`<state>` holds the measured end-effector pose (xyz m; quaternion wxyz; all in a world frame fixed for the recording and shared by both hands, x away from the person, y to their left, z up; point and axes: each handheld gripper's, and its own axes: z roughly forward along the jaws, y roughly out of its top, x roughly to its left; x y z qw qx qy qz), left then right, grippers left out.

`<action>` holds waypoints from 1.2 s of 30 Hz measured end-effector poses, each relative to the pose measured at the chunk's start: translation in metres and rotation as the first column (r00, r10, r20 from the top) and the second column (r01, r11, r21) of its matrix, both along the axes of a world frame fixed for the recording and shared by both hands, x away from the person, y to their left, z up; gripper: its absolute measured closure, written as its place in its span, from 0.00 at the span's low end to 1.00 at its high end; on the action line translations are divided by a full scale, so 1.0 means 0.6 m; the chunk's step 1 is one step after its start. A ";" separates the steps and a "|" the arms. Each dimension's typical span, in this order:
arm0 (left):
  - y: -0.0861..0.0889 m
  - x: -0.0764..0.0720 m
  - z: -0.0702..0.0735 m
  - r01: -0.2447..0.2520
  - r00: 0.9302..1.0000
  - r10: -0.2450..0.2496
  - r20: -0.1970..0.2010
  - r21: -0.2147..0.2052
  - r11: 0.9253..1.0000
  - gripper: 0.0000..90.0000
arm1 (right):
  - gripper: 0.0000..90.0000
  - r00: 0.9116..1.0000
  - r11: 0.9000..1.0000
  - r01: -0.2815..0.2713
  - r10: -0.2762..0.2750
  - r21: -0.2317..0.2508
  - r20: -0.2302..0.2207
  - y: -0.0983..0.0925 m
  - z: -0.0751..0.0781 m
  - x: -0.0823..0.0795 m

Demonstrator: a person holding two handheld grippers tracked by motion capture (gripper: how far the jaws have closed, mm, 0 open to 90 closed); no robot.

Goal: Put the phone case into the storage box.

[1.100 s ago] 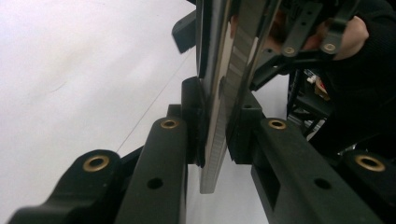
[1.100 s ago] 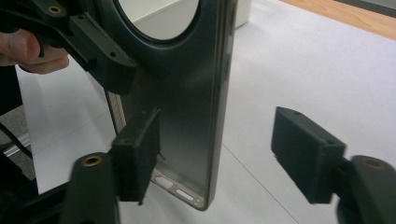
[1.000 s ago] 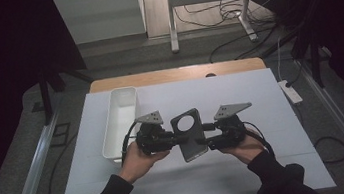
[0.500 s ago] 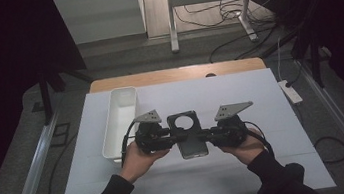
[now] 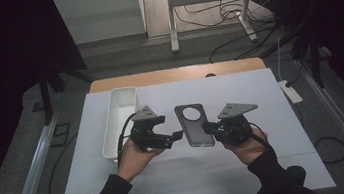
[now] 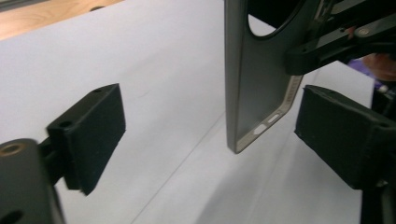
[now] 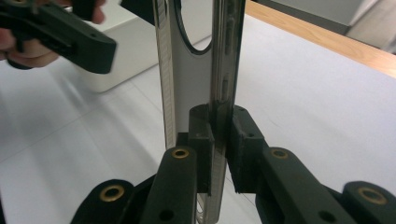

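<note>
My right tool [image 5: 208, 128] pinches the phone case [image 5: 194, 125] by its right edge (case above the tabletop [image 5: 260, 90]). My left tool [image 5: 179, 135], just left of the case, has just been opening and stands spread, pads off it.

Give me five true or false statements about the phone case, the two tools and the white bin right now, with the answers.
1. The right tool is clamped on an edge of the phone case. True.
2. The left tool grips the phone case. False: its jaws have just been opening and stand wide, with the case between them but apart from the pads.
3. The white bin sits on the person's right side of the table. False: it is on the left side.
4. The phone case has a large round cutout. True.
5. The phone case lies inside the white bin. False: it is held between the two tools.
</note>
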<state>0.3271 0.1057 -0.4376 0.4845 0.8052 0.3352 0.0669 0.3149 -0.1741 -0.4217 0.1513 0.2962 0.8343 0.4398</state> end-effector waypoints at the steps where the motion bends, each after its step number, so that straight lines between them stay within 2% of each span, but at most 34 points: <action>1: 0.000 0.000 0.000 -0.005 1.000 0.005 0.000 0.004 1.000 0.07 | 0.90 1.000 1.000 0.005 -0.005 0.006 0.000 0.000 0.000 0.000; 8: -0.001 0.000 -0.001 -0.014 1.000 0.014 0.003 0.040 0.999 0.03 | 0.90 1.000 1.000 0.015 -0.015 -0.008 0.017 0.006 -0.003 -0.005; 11: -0.002 -0.001 -0.002 -0.024 1.000 0.024 0.014 0.057 0.998 0.05 | 0.90 0.999 0.999 0.039 -0.039 0.001 0.008 0.009 -0.004 -0.007; 14: -0.003 -0.001 -0.004 -0.029 1.000 0.029 0.008 0.056 0.998 0.05 | 0.90 0.998 0.998 0.057 -0.057 0.011 -0.002 0.011 -0.006 -0.008; 19: -0.006 -0.001 -0.007 -0.034 0.999 0.034 0.008 0.067 0.997 0.07 | 0.90 0.998 0.998 0.064 -0.063 0.025 -0.011 0.015 -0.008 -0.010; 22: -0.008 -0.003 -0.008 -0.024 1.000 0.023 0.015 0.074 0.997 0.16 | 0.90 0.998 0.997 0.067 -0.066 0.031 -0.011 0.019 -0.009 -0.012; 26: -0.009 -0.006 -0.007 -0.012 1.000 0.011 0.014 0.068 0.998 0.38 | 0.90 0.997 0.997 0.071 -0.071 0.040 -0.015 0.022 -0.010 -0.014; 33: -0.008 -0.007 -0.007 -0.003 1.000 0.003 -0.003 0.043 0.999 0.64 | 0.90 0.998 0.997 0.067 -0.066 0.050 -0.018 0.027 -0.011 -0.017; 36: -0.007 -0.006 -0.007 0.006 1.000 -0.005 -0.014 0.033 0.999 0.70 | 0.90 0.998 0.997 0.063 -0.062 0.050 -0.019 0.030 -0.012 -0.018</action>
